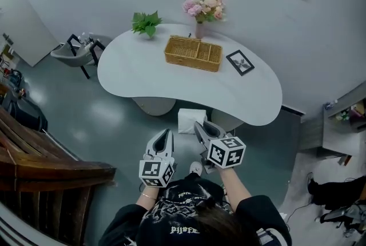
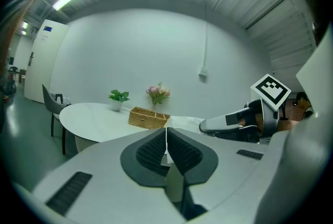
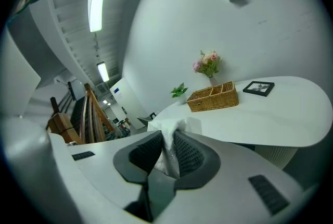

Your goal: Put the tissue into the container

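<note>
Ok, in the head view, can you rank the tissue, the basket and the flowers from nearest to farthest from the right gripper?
1. The tissue: pinched in the jaws of the right gripper, just short of the table's near edge.
2. The basket: middle of the white table, beyond the tissue.
3. The flowers: at the table's far edge, behind the basket.

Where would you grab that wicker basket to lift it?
Probably its near long wall, coming from above: the wicker basket sits open-topped on the table, and its walls are thin and upright, so one jaw can go inside and one outside.
</note>
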A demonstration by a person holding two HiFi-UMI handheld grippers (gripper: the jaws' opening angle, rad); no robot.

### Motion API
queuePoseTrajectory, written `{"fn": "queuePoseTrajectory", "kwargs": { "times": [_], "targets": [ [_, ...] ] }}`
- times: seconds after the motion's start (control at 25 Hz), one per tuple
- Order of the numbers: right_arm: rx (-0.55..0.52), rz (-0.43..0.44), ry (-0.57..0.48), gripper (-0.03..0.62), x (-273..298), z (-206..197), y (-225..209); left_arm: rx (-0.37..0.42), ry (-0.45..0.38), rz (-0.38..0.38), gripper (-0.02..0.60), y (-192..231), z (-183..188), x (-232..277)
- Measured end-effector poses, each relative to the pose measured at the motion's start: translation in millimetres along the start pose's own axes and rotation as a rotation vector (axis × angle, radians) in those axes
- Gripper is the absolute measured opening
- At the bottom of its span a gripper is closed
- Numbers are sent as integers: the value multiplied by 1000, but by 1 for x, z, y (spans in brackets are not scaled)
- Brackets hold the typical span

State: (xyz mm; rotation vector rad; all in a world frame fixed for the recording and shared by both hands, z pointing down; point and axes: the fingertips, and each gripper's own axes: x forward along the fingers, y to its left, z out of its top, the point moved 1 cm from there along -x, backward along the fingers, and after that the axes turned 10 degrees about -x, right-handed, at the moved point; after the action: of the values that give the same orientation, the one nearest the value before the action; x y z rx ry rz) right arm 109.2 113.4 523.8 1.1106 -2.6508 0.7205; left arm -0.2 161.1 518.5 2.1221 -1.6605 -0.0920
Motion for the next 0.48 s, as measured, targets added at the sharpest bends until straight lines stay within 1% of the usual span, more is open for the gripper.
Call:
{"fn": "queuePoseTrajectory", "kwargs": {
  "times": [0.32, 0.48],
  "targets": [
    [-18, 45, 16, 95, 16, 21, -42, -23, -24, 51, 26, -9, 2, 49],
    [-24, 47, 35, 95, 20, 22, -55, -59, -27, 63, 26, -8, 0, 61]
  ]
}}
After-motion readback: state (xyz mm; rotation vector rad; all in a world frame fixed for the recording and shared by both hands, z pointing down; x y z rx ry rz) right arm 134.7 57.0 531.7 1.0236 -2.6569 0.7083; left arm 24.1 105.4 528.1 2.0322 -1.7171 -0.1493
